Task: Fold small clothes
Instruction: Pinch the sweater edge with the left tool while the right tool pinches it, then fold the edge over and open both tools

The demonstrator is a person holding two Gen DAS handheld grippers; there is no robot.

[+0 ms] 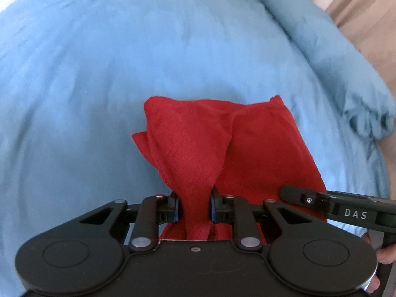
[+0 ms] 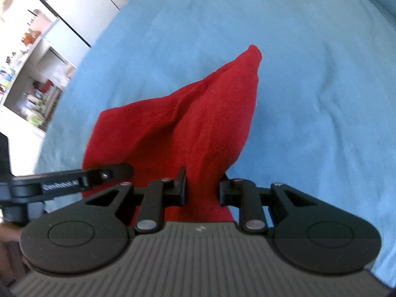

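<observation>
Your left tool (image 1: 194,209) and right tool (image 2: 202,188) are each clamped on the red garment (image 1: 222,143), raised over the blue bed (image 1: 123,61). It looks light and limp; grip the corners.

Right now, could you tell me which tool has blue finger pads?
The left tool, shut on the red cloth; the right tool has all-black fingers.

A small red garment (image 1: 222,143) of plain woven cloth is seen bunched and creased, lifted at two pinched edges, its far end drooping.
</observation>
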